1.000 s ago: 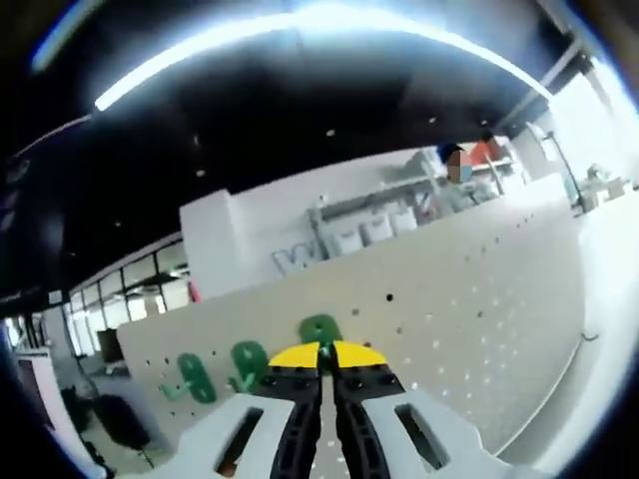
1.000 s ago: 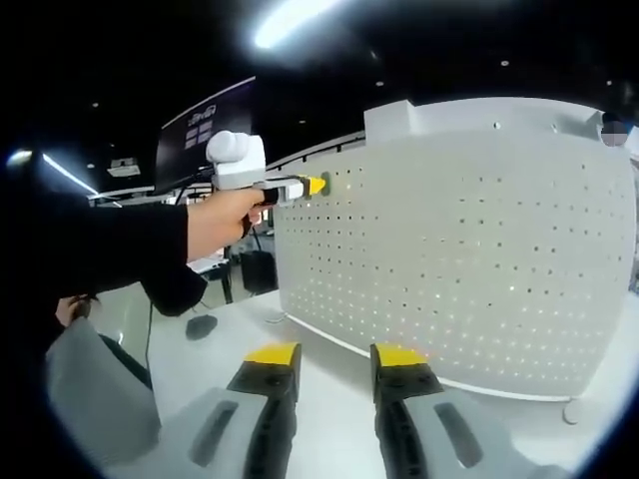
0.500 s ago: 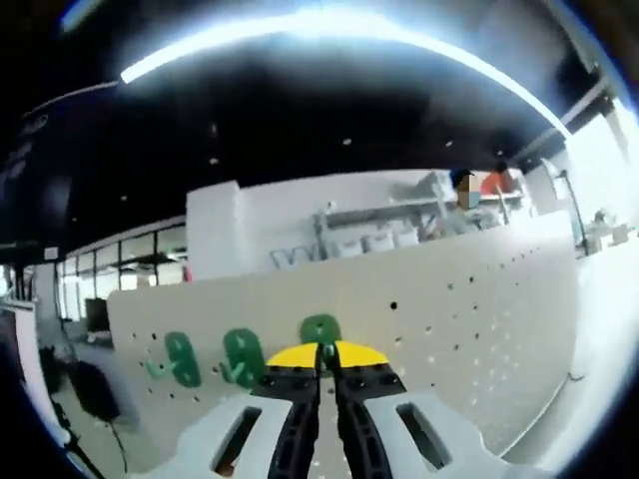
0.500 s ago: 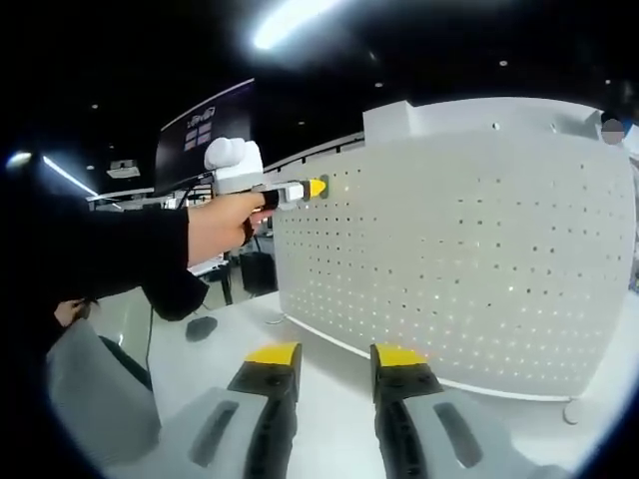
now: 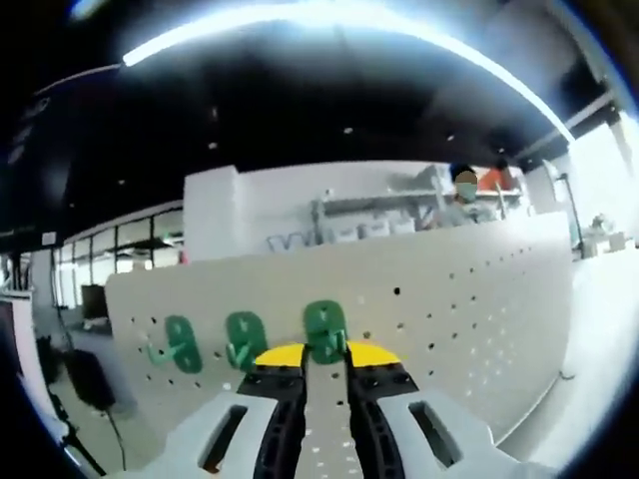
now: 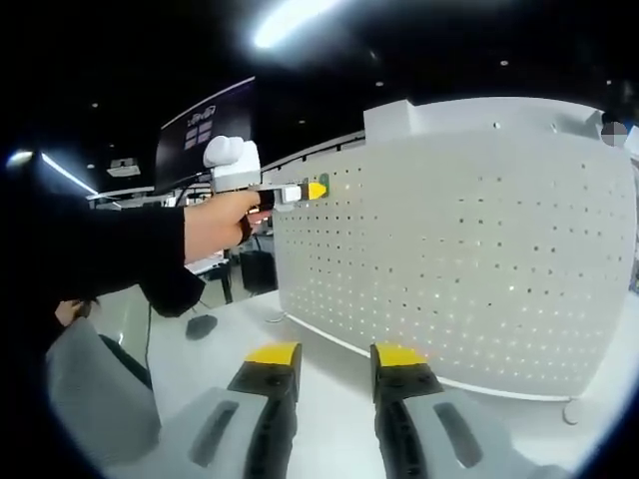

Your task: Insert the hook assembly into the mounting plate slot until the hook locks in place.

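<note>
The left gripper (image 5: 324,356), jaws parted, sits just before a green hook (image 5: 325,329) on the pegboard (image 5: 469,319) near its top edge, beside 2 more. The right gripper (image 6: 334,356) hangs released over the table (image 6: 329,374).

The pegboard (image 6: 459,249) looks like a smooth, matt white sheet, probably painted metal or plastic, pierced with rows of small round holes. Three green hooks (image 5: 325,331) at 6 o'clock in the left gripper view look like moulded plastic with a slight sheen. The left tool (image 5: 325,357) has matt black jaws with yellow tips and pale grey plastic housings. The bench (image 6: 329,379) is smooth white, faintly glossy. The person's sleeve (image 6: 110,249) is dark matt cloth.
</note>
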Tool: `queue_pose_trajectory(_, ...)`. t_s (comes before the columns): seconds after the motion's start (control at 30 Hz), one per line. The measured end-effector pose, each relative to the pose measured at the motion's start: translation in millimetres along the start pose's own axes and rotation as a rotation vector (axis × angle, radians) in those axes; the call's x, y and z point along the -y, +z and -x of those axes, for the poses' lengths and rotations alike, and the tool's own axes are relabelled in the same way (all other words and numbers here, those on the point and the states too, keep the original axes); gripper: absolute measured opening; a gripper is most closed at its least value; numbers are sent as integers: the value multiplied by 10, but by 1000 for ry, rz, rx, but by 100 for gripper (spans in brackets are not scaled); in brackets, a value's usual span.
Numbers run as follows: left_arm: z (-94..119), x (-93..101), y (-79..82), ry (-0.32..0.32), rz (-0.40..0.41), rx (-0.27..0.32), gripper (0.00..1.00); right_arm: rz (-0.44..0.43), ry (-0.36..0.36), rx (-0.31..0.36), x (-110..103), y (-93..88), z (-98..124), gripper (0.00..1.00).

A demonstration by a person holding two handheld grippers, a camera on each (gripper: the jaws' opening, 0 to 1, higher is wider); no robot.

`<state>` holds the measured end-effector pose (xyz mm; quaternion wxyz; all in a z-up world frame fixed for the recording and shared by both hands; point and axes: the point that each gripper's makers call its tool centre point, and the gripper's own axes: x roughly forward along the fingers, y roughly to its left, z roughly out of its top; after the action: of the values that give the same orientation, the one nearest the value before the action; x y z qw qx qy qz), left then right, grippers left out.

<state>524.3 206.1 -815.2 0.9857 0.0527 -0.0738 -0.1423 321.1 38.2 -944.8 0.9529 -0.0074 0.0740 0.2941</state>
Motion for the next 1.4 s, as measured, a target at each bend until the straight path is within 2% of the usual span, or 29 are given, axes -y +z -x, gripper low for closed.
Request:
queue_pose_trajectory(0.1,32,18,20,-10,-10,0,22,3,3,-1,-14,-2,-5,26)
queue_pose_trajectory(0.23,74,39,26,-22,6,-9,32,4,4,-3,-22,-6,-10,26)
queue_pose_trajectory(0.47,203,103,47,-58,-1,-6,40,7,5,-7,-22,-17,-21,26)
queue_pose_trajectory(0.7,438,130,28,-78,-28,-11,49,11,7,-10,-32,-24,-27,26)
queue_pose_trajectory(0.93,700,136,-23,-97,-40,-6,52,17,15,-15,-59,-33,-38,26)
queue_pose_trajectory(1.2,1000,105,-169,-88,-16,-18,52,24,33,-38,-106,-101,-74,26)
queue_pose_trajectory(1.4,1274,202,-309,-88,-46,-25,51,29,39,-42,-124,-108,-81,26)
